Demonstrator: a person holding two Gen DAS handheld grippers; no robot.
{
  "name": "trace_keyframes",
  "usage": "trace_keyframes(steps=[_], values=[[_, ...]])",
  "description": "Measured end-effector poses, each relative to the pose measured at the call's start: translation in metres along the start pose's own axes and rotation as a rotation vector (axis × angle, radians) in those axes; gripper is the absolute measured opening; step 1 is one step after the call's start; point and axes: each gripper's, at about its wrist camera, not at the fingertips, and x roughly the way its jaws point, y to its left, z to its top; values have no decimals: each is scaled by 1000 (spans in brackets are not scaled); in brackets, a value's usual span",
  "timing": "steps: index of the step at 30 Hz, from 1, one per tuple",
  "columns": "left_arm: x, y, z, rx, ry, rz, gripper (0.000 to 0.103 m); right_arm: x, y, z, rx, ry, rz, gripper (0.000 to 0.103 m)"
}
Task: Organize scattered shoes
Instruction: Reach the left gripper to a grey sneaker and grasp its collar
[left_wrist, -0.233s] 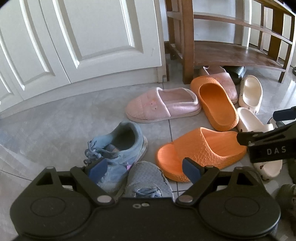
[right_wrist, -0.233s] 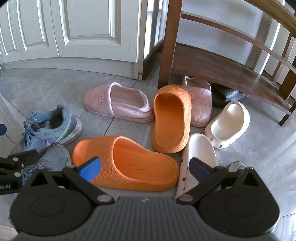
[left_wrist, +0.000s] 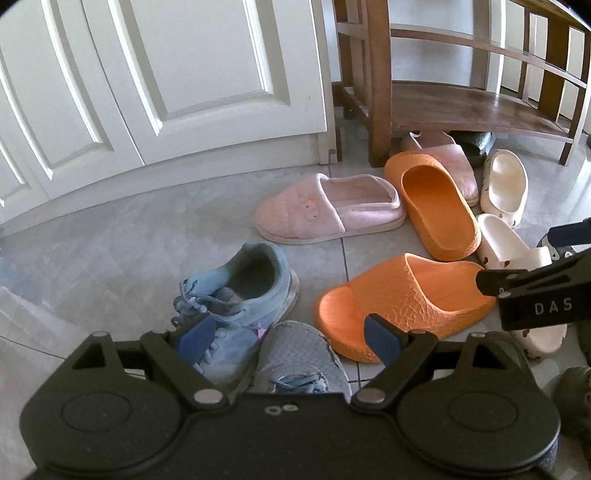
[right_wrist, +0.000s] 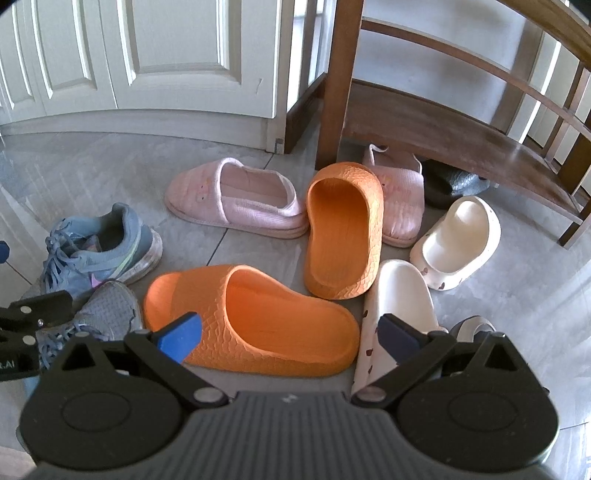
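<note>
Left gripper (left_wrist: 288, 338) spread wide, empty, over blue sneakers (left_wrist: 236, 291) at lower centre. Right gripper (right_wrist: 290, 334) also spread, empty, above near orange slide (right_wrist: 255, 317). Your shoes all loose mid-frame; wooden rack (right_wrist: 443, 136) upper right bare. Nothing sorted yet, everything left.

two orange slides (right_wrist: 255, 321), two pink slippers (right_wrist: 236, 197), two white clogs (right_wrist: 458, 240), two blue sneakers (right_wrist: 99, 243).
</note>
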Motion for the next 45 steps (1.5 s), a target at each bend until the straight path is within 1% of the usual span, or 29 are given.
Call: trace_keyframes(steps=[2,3,9,17,22,25,27,30,32,35,41,43,45], values=[[-3,4,-7,-8,-36,-4,88,0,1,0,-1,4,1,102],[-4,5,-8,-10,-39,-6,88,0,1,-1,-1,7,2,102],[-6,15,-18,-29,-37,2,88,1,2,-2,-4,20,5,102],[-5,17,-17,-38,-25,1,88,3,3,-2,-4,5,9,102],[-3,17,-19,-41,-16,-1,88,4,5,-1,0,19,9,102],[-5,24,-21,-51,-22,-6,88,4,4,-1,-1,19,9,102],[-5,35,-26,-76,-26,22,88,4,4,-1,0,14,9,102],[-1,50,-36,-121,5,20,88,3,4,-2,5,5,8,102],[0,57,-42,-131,22,13,88,4,4,-2,8,8,10,102],[0,63,-56,-122,33,10,88,6,7,-4,3,16,13,102],[-2,67,-76,-66,49,-4,87,11,11,-5,-7,28,18,102],[-2,67,-81,-47,62,-17,86,12,12,-5,-9,32,19,102],[-2,66,-89,-24,83,-47,86,13,13,-5,-10,34,21,102]])
